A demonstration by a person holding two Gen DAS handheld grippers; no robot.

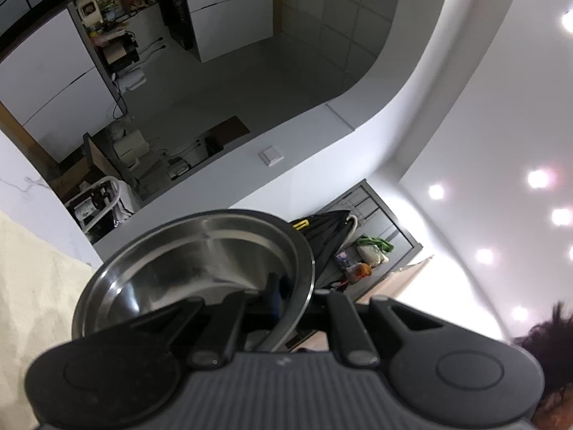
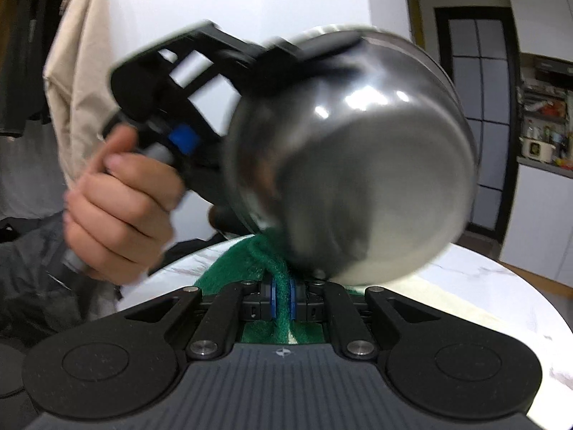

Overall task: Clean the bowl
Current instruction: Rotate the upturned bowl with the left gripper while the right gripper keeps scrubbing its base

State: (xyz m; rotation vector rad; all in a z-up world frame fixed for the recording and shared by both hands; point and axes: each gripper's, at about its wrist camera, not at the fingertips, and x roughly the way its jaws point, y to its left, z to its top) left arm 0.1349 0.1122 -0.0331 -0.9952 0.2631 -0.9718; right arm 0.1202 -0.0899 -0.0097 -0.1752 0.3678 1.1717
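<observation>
A stainless steel bowl point(image 1: 193, 268) is held up in the air, and my left gripper point(image 1: 286, 304) is shut on its rim, one finger inside and one outside. In the right wrist view the same bowl point(image 2: 361, 179) shows its rounded outside and flat base, blurred by motion. The left gripper point(image 2: 286, 53) clamps its upper rim, gripped by a person's hand point(image 2: 118, 211). My right gripper point(image 2: 282, 304) is shut on a green scouring pad point(image 2: 265, 258), which presses against the bowl's lower outside wall.
A white marble-look table point(image 2: 483, 286) lies below the bowl. A beige garment point(image 2: 82, 82) hangs at the left. Kitchen shelves point(image 2: 544, 122) and a dark-framed door point(image 2: 476, 107) stand behind. The left wrist view tilts up toward ceiling lights point(image 1: 537, 179).
</observation>
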